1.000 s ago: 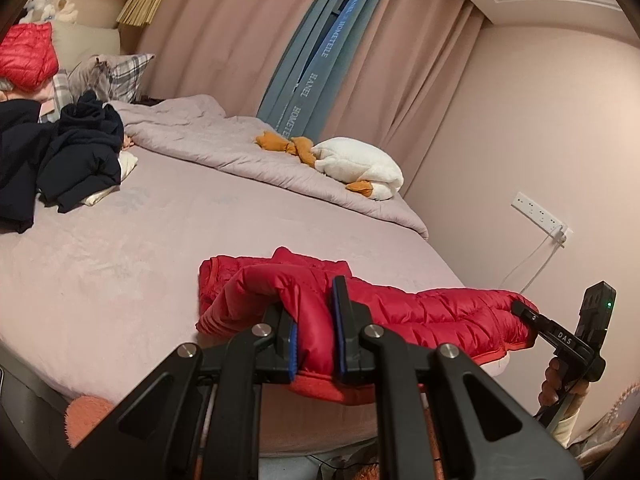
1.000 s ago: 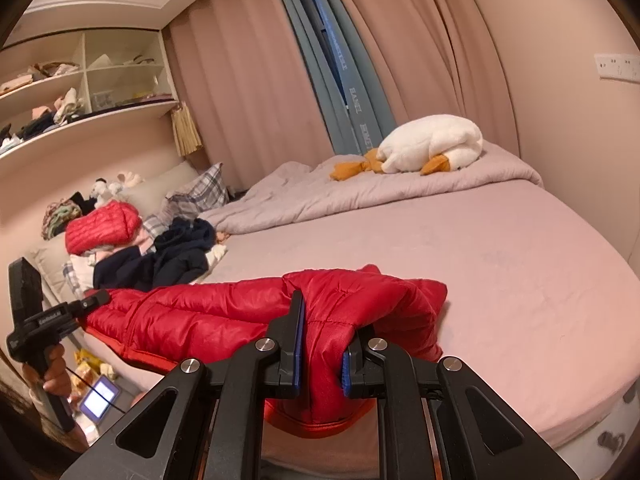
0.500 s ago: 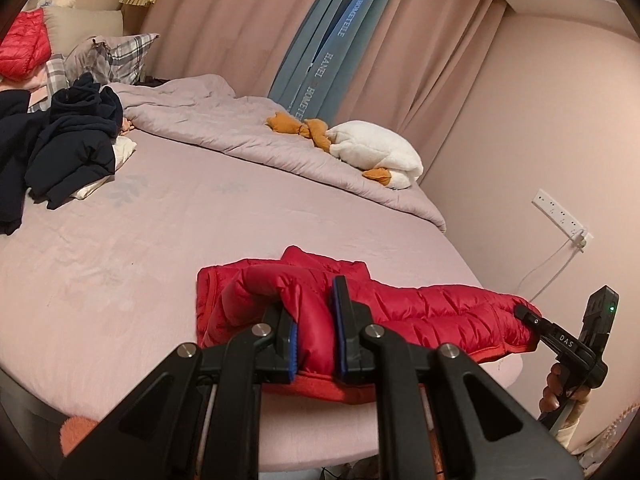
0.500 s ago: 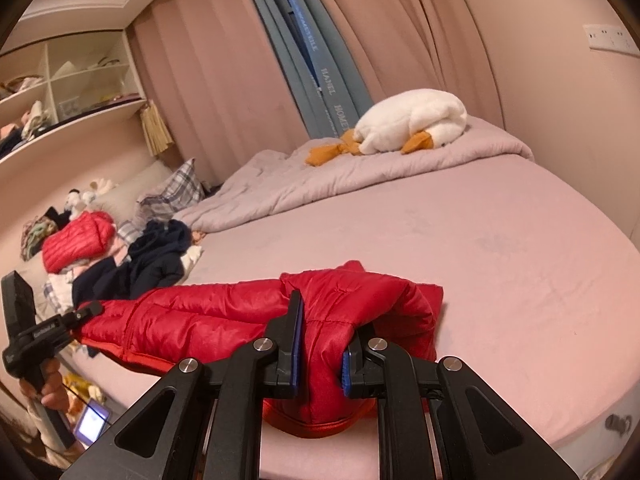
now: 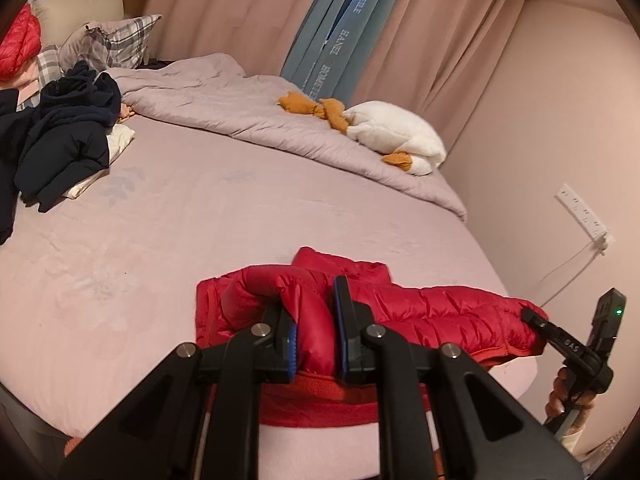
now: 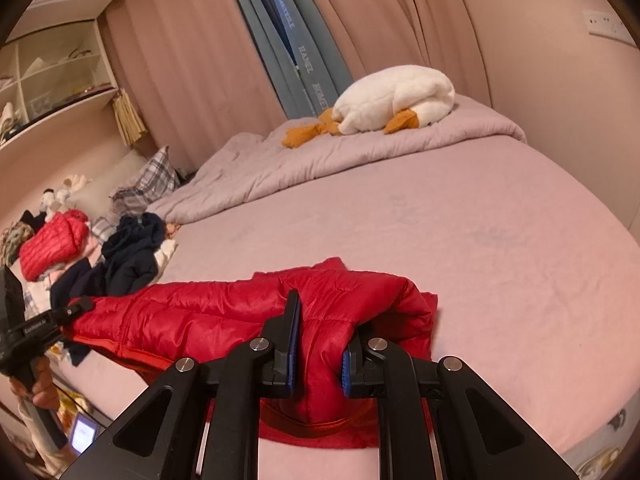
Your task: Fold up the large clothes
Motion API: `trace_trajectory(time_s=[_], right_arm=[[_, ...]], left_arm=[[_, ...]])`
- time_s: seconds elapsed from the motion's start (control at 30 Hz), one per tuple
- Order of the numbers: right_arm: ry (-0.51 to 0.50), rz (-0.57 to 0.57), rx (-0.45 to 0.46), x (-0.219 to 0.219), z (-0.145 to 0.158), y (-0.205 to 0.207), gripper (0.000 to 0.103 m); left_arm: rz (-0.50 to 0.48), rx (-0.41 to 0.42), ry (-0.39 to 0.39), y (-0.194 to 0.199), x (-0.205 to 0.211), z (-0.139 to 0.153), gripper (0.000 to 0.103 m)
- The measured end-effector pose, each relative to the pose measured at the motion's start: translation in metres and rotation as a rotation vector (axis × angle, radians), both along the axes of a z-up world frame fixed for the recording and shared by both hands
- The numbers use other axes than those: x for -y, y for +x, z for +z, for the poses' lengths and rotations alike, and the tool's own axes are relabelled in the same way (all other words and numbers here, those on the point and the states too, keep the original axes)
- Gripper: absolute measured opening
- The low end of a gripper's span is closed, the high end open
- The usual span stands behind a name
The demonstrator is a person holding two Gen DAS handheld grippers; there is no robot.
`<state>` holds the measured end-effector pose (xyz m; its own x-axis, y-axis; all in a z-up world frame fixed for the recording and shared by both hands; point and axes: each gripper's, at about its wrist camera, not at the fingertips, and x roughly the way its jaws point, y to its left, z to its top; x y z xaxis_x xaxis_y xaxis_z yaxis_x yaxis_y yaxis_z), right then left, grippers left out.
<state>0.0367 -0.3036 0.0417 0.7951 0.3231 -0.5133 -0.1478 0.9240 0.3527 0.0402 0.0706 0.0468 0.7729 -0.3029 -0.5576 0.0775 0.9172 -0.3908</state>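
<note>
Left gripper (image 5: 314, 334) jaws pinching red jacket (image 5: 420, 316) (on bed (image 5: 200, 216)); right gripper (image 6: 318, 338) likewise.

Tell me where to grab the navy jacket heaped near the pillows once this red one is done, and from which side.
Take the navy jacket by its raised, bunched top, probably the hood or collar, coming from the open bed side. That ridge stands proud of the heap, while the pillows block its far side. Both grippers, left and right, are clamped on the red jacket.
</note>
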Motion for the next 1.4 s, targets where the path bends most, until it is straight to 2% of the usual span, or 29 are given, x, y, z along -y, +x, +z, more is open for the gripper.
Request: trace_trajectory(time_s=[0.3,0.53,0.77,0.87,1.0,1.1,1.23,1.33,1.4], right_arm=[[-0.041,-0.035,-0.093,-0.009,-0.016,0.040,0.015],[-0.113,-0.054,-0.167,-0.019,-0.042,0.074,0.015],[-0.087,-0.067,-0.216,-0.015,-0.060,0.096,0.016],[-0.066,-0.071,-0.228,-0.011,-0.065,0.097,0.020],[-0.010,-0.076,-0.228,-0.002,-0.061,0.099,0.033],[0.051,-0.069,-0.208,0.004,-0.052,0.106,0.041],[0.086,-0.069,-0.213,0.004,-0.051,0.118,0.046],[0.121,-0.073,-0.218,0.005,-0.051,0.124,0.055],[0.151,-0.085,-0.211,0.009,-0.050,0.127,0.061]], left_arm=[[0.022,-0.091,0.040,0.049,0.007,-0.029,0.015],[0.057,-0.173,0.064,0.087,0.008,-0.063,0.018],[0.087,-0.224,0.103,0.112,0.010,-0.097,0.022],[0.082,-0.221,0.112,0.114,0.009,-0.103,0.029],[0.044,-0.184,0.087,0.115,0.006,-0.097,0.050],[0.041,-0.152,0.077,0.121,0.009,-0.089,0.059],[0.048,-0.121,0.084,0.133,0.011,-0.079,0.064],[0.066,-0.096,0.095,0.139,0.011,-0.071,0.074],[0.069,-0.067,0.109,0.141,0.011,-0.066,0.074]])
